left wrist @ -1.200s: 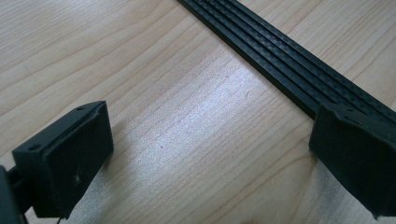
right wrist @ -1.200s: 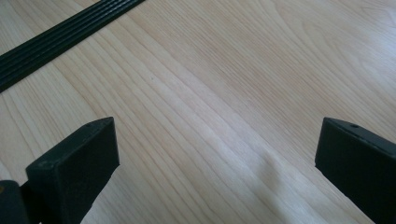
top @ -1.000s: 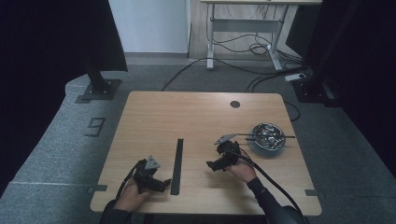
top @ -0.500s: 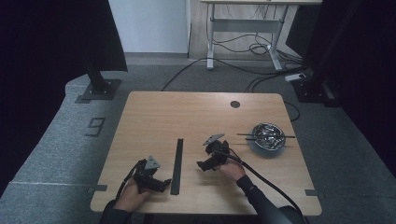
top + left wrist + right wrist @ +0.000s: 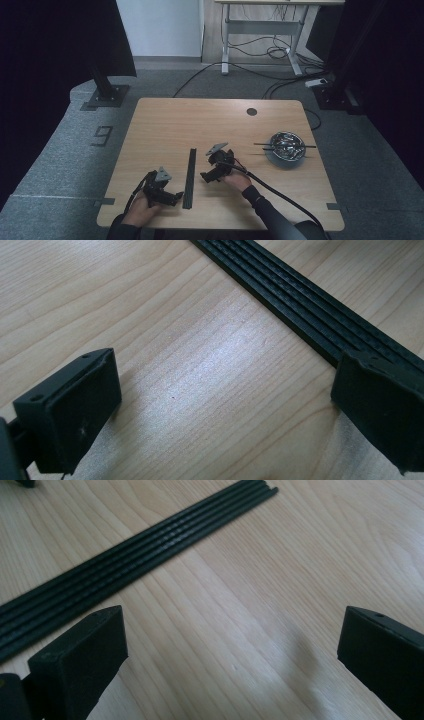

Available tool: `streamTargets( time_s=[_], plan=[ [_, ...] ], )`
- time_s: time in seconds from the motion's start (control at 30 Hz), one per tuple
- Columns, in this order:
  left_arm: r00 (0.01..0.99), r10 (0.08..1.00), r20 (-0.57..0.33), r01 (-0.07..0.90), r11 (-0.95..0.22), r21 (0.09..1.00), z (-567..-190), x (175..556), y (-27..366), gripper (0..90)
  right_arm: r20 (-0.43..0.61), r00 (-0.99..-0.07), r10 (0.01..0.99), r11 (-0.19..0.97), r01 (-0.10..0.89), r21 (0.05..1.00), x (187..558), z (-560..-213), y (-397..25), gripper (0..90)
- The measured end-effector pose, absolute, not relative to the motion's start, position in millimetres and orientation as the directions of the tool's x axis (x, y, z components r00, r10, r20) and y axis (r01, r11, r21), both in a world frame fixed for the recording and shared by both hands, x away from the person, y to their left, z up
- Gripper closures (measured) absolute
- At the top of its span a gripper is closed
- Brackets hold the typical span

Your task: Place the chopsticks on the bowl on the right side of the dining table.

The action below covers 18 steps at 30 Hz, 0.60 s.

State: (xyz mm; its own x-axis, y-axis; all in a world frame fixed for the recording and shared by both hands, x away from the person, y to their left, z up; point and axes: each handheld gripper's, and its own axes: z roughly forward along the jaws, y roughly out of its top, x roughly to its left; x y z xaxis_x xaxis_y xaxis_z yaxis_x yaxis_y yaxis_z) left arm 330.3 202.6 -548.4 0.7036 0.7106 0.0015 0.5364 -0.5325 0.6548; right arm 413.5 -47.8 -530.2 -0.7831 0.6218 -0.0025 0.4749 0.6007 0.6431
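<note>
Bare wooden table [image 5: 175, 125] lies open ahead; a long black ridged strip [image 5: 190, 170] divides the grippers, and a metal bowl [image 5: 286, 145] blocks the right side.

right claw [image 5: 206, 176] moved from bowl [image 5: 286, 145] twd strip [image 5: 190, 170]

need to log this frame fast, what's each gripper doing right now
Left gripper: open, holding nothing, jaws beside the long black ribbed strip.
Right gripper: open, holding nothing, over the bare light wooden table.
</note>
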Motion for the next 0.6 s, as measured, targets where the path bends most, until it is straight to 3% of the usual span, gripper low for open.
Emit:
streamTargets(
  time_s=[0.6],
  plan=[
    [0.703, 0.712, 0.0, 0.537, -0.53, 0.656, -548.5, 330.2, 202.4, 0.0, -0.043, -0.793, 0.607, 0.627, 0.445, 0.64, 419.3, -532.9, -12.6, 0.0]
  ],
)
